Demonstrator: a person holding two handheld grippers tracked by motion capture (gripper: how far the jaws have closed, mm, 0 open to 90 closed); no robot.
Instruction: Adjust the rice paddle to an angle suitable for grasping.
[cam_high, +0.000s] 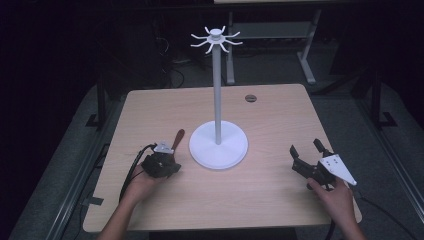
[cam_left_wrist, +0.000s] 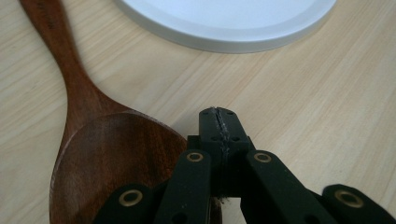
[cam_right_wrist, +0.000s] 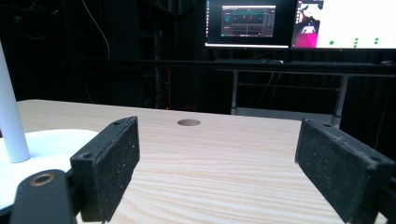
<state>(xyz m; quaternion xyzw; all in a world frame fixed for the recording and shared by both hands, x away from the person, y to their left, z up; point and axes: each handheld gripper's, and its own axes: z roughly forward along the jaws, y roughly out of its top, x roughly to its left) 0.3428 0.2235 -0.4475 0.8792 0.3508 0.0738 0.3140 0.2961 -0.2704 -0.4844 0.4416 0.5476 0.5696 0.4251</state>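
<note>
Left gripper: the jaws are clenched pad to pad with nothing between them, their tips resting over bare wood just right of the bowl of a dark wooden spoon. In the high view the same gripper sits at the near left of the counter, with the spoon running from under it toward the far right, handle end close to the round white base of a hanging stand. The spoon lies flat on the counter, free of any grip.

Right gripper: the jaws stand released and wide, empty, aimed across the counter toward a small round hole in the tabletop. From above, this gripper waits at the near right, well apart from the stand.

The stand's post rises to a crown of curved hooks (presumably where the spoon is meant to hang).

The step in hand appears to be taking hold of the spoon. To do it well, the left jaws should open first, then straddle the narrow neck or handle rather than the broad bowl, pads square to the handle's sides, so that the spoon does not pivot once lifted.
</note>
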